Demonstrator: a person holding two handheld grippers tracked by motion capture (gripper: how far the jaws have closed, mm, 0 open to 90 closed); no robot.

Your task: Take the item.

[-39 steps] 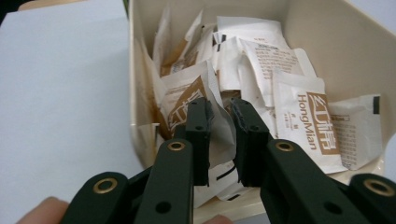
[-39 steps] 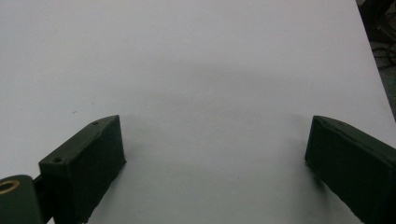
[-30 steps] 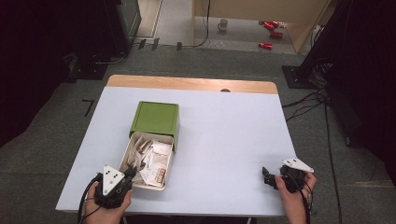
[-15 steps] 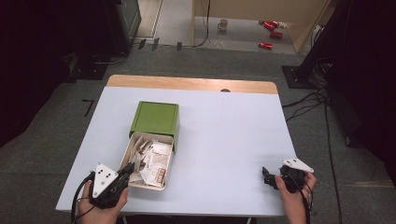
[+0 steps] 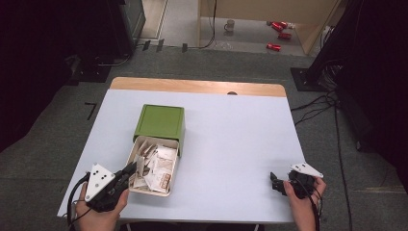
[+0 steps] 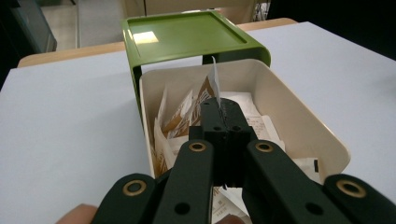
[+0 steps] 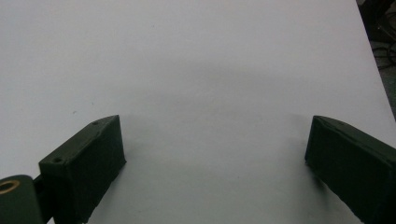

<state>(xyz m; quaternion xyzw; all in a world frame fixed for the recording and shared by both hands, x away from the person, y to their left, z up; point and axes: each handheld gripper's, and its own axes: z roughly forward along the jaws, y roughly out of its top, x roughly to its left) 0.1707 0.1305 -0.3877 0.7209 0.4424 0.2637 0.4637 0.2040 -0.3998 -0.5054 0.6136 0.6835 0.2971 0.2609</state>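
Observation:
A green box (image 5: 159, 121) sits left of the table's middle, with its cream drawer (image 5: 131, 155) pulled out toward me and full of paper packets (image 5: 161, 168). My left gripper (image 5: 132, 169) hangs over the drawer's near left corner. In the left gripper view the left gripper (image 6: 219, 106) is shut on a thin white packet (image 6: 214, 78) that sticks up above its tips, over the drawer (image 6: 299, 126) and in front of the green box (image 6: 187, 32). My right gripper (image 5: 274, 182) rests low at the front right, and there the right gripper (image 7: 215, 149) is open over bare table.
The white table (image 5: 231, 139) has a wooden strip along its far edge (image 5: 197, 86). Cables (image 5: 317, 103) trail on the floor at the right. Red cans (image 5: 279, 33) and a mug (image 5: 230, 25) lie on the floor far behind.
My left gripper has risen a little over the drawer's near end and drifted slightly left, jaws still together. The right hand has kept still.

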